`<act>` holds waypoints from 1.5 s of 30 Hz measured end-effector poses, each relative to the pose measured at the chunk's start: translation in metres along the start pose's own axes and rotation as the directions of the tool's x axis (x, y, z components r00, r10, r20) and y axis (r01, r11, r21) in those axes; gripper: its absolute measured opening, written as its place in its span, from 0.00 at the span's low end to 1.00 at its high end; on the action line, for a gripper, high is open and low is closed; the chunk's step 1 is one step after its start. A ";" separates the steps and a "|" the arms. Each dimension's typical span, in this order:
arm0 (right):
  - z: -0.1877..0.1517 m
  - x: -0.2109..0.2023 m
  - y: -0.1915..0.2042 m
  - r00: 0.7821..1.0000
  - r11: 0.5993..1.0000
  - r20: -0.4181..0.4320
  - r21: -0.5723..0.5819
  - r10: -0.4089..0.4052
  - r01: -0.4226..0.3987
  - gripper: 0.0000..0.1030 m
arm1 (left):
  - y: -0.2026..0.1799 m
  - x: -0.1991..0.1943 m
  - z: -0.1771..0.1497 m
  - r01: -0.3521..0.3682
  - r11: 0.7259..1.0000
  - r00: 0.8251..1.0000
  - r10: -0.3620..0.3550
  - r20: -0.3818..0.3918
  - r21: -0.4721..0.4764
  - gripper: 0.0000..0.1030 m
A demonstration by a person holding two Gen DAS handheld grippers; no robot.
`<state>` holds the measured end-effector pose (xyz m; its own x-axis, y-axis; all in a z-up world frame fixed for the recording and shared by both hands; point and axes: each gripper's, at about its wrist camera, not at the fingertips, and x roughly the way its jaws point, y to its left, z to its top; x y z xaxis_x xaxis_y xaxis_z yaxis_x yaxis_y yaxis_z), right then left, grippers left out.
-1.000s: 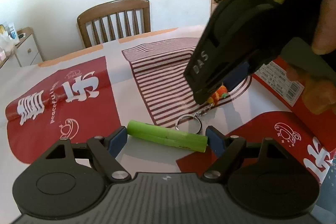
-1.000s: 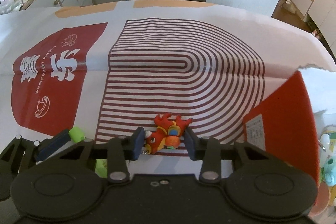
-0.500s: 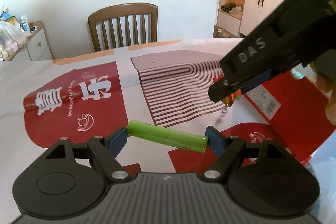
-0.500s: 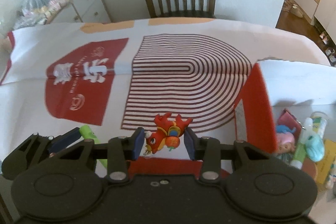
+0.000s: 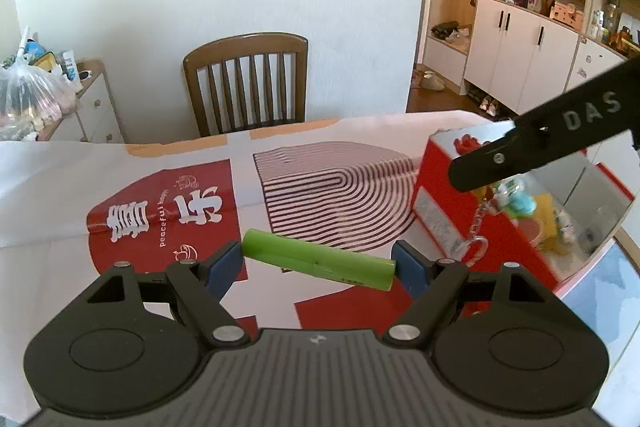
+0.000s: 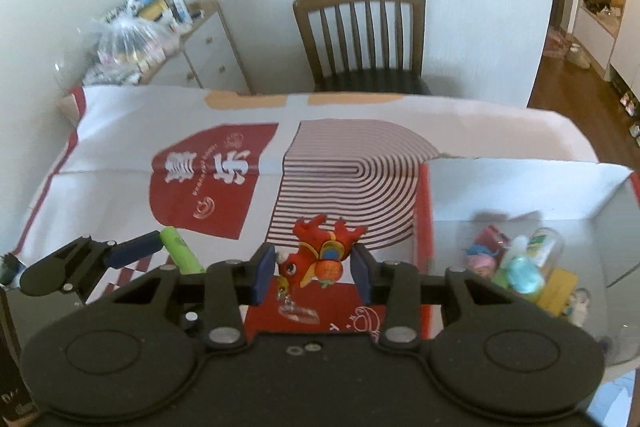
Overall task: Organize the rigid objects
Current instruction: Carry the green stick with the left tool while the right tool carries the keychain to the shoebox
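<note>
My left gripper [image 5: 319, 262] is shut on a green cylinder [image 5: 318, 259], held crosswise above the red-and-white table cover; it also shows in the right wrist view [image 6: 180, 250]. My right gripper [image 6: 315, 265] is shut on a red dragon keychain toy [image 6: 320, 256] whose chain and ring hang below [image 5: 474, 227]. Both are held in the air. A red box [image 5: 448, 203] with white inner walls [image 6: 520, 187] stands at the right and holds several small items [image 6: 520, 263]. The right gripper's body [image 5: 552, 143] hangs over the box's left edge.
A wooden chair [image 5: 246, 83] stands at the table's far side. A white drawer unit with a plastic bag [image 6: 132, 43] is at the far left. White cupboards [image 5: 528, 55] stand at the far right. The table cover [image 6: 224, 167] spreads left of the box.
Both grippers have risen from the table with their objects. The right gripper has moved right, over the box's edge. The box's inside has come into view.
</note>
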<state>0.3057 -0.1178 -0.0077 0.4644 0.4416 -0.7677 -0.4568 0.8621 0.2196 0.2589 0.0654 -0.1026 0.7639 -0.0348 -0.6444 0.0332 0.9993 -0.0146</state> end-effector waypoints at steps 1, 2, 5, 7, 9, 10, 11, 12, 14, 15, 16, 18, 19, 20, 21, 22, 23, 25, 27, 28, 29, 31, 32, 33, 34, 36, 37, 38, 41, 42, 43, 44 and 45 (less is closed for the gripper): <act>0.000 -0.007 -0.001 1.000 1.000 0.009 -0.003 0.003 -0.003 0.39 | -0.004 -0.006 0.003 -0.001 1.000 1.000 0.001 0.003 0.002 0.80; 0.000 -0.015 -0.003 1.000 1.000 0.021 -0.007 0.007 -0.007 0.39 | -0.010 -0.013 0.007 0.000 1.000 1.000 0.000 0.009 0.005 0.80; -0.002 -0.037 -0.011 0.999 1.000 0.052 -0.021 0.013 -0.012 0.39 | -0.025 -0.030 0.018 0.004 1.000 1.000 -0.004 0.025 0.021 0.80; -0.003 -0.048 -0.018 0.998 0.999 0.065 -0.028 0.018 -0.016 0.39 | -0.036 -0.041 0.025 0.008 1.000 0.999 -0.009 0.034 0.030 0.80; -0.005 -0.058 -0.027 0.997 0.999 0.080 -0.031 0.018 -0.016 0.39 | -0.047 -0.049 0.030 0.013 0.999 0.999 -0.015 0.041 0.036 0.80; -0.006 -0.062 -0.031 0.996 0.999 0.084 -0.030 0.019 -0.017 0.39 | -0.053 -0.054 0.032 0.018 0.999 0.999 -0.020 0.042 0.038 0.80; -0.007 -0.065 -0.037 0.996 0.999 0.086 -0.027 0.019 -0.017 0.39 | -0.058 -0.055 0.034 0.022 0.999 0.999 -0.024 0.042 0.040 0.80; -0.009 -0.068 -0.040 0.996 1.000 0.089 -0.028 0.016 -0.014 0.39 | -0.064 -0.058 0.036 0.024 0.999 0.999 -0.026 0.044 0.045 0.80; -0.012 -0.073 -0.051 0.995 1.000 0.095 -0.022 0.009 -0.007 0.39 | -0.077 -0.061 0.038 0.026 0.998 0.998 -0.029 0.048 0.059 0.80; -0.013 -0.077 -0.058 0.995 1.000 0.097 -0.016 0.009 -0.007 0.39 | -0.084 -0.062 0.040 0.027 0.997 0.998 -0.031 0.050 0.065 0.80; -0.014 -0.080 -0.064 0.995 1.000 0.100 -0.015 0.004 -0.003 0.39 | -0.089 -0.062 0.041 0.029 0.997 0.998 -0.033 0.051 0.070 0.80; -0.017 -0.084 -0.075 0.995 1.000 0.103 -0.013 -0.006 0.007 0.39 | -0.101 -0.061 0.043 0.034 0.996 0.998 -0.039 0.051 0.083 0.80; -0.018 -0.085 -0.082 0.995 1.000 0.103 -0.010 -0.012 0.013 0.39 | -0.108 -0.060 0.042 0.033 0.995 0.998 -0.038 0.050 0.091 0.80; -0.019 -0.087 -0.087 0.995 1.000 0.102 -0.010 -0.018 0.019 0.39 | -0.116 -0.058 0.042 0.029 0.995 0.998 -0.034 0.047 0.097 0.80; -0.021 -0.089 -0.094 0.994 1.000 0.102 -0.010 -0.026 0.027 0.39 | -0.122 -0.055 0.042 0.026 0.995 0.999 -0.031 0.042 0.101 0.80; -0.022 -0.090 -0.101 0.994 0.999 0.100 -0.008 -0.034 0.035 0.39 | -0.128 -0.052 0.042 0.026 0.994 0.999 -0.030 0.036 0.102 0.80; -0.024 -0.090 -0.108 0.994 0.999 0.097 -0.006 -0.041 0.042 0.39 | -0.133 -0.049 0.041 0.027 0.994 0.999 -0.030 0.031 0.102 0.80; -0.026 -0.090 -0.120 0.994 0.998 0.090 -0.003 -0.056 0.056 0.39 | -0.144 -0.043 0.041 0.028 0.994 0.999 -0.031 0.023 0.103 0.80; -0.029 -0.090 -0.134 0.995 0.998 0.081 0.005 -0.063 0.063 0.39 | -0.155 -0.036 0.042 0.031 0.994 0.999 -0.033 0.014 0.101 0.80; -0.030 -0.090 -0.140 0.995 0.998 0.077 0.006 -0.067 0.067 0.39 | -0.159 -0.033 0.042 0.033 0.994 0.999 -0.034 0.011 0.099 0.80; -0.032 -0.090 -0.147 0.995 0.997 0.073 0.006 -0.072 0.072 0.39 | -0.164 -0.029 0.043 0.033 0.995 0.999 -0.034 0.007 0.097 0.80; -0.035 -0.090 -0.163 0.995 0.997 0.066 0.012 -0.077 0.077 0.39 | -0.174 -0.019 0.044 0.031 0.995 1.000 -0.031 -0.001 0.093 0.80; -0.035 -0.089 -0.169 0.995 0.997 0.064 0.015 -0.080 0.079 0.39 | -0.178 -0.015 0.045 0.028 0.995 1.000 -0.028 -0.001 0.094 0.80; -0.036 -0.089 -0.176 0.995 0.997 0.061 0.017 -0.081 0.080 0.39 | -0.182 -0.011 0.045 0.025 0.995 1.000 -0.024 -0.003 0.096 0.80; -0.037 -0.088 -0.183 0.995 0.996 0.057 0.020 -0.084 0.083 0.39 | -0.187 -0.006 0.046 0.020 0.995 1.000 -0.019 -0.007 0.097 0.80; -0.039 -0.086 -0.195 0.994 0.995 0.048 0.020 -0.095 0.094 0.39 | -0.198 0.002 0.048 0.015 0.995 1.000 -0.014 -0.012 0.101 0.80; -0.040 -0.083 -0.202 0.994 0.995 0.040 0.020 -0.100 0.099 0.39 | -0.203 0.008 0.048 0.014 0.995 1.000 -0.013 -0.016 0.103 0.80; -0.040 -0.081 -0.206 0.994 0.995 0.035 0.019 -0.101 0.100 0.39 | -0.207 0.013 0.049 0.012 0.994 1.000 -0.010 -0.019 0.105 0.80; -0.043 -0.074 -0.222 0.994 0.994 0.016 0.006 -0.106 0.106 0.39 | -0.217 0.029 0.049 0.009 0.994 1.000 -0.006 -0.030 0.109 0.80; -0.044 -0.071 -0.226 0.994 0.994 0.009 0.005 -0.105 0.105 0.39 | -0.220 0.035 0.049 0.011 0.994 0.999 -0.007 -0.037 0.105 0.80; -0.044 -0.067 -0.231 0.995 0.995 0.001 0.005 -0.104 0.104 0.39 | -0.223 0.042 0.049 0.011 0.995 0.999 -0.006 -0.047 0.103 0.80; -0.044 -0.063 -0.234 0.995 0.995 -0.005 0.003 -0.104 0.104 0.39 | -0.225 0.047 0.049 0.010 0.995 0.998 -0.004 -0.056 0.103 0.80; -0.044 -0.060 -0.238 0.995 0.995 -0.008 -0.001 -0.104 0.104 0.39 | -0.228 0.053 0.048 0.009 0.995 0.998 -0.002 -0.066 0.102 0.80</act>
<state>0.3528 -0.3606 -0.0404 0.5034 0.3472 -0.7912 -0.4062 0.9033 0.1380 0.3222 -0.1648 -0.0967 0.7198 -0.0365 -0.6932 0.1056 0.9928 0.0573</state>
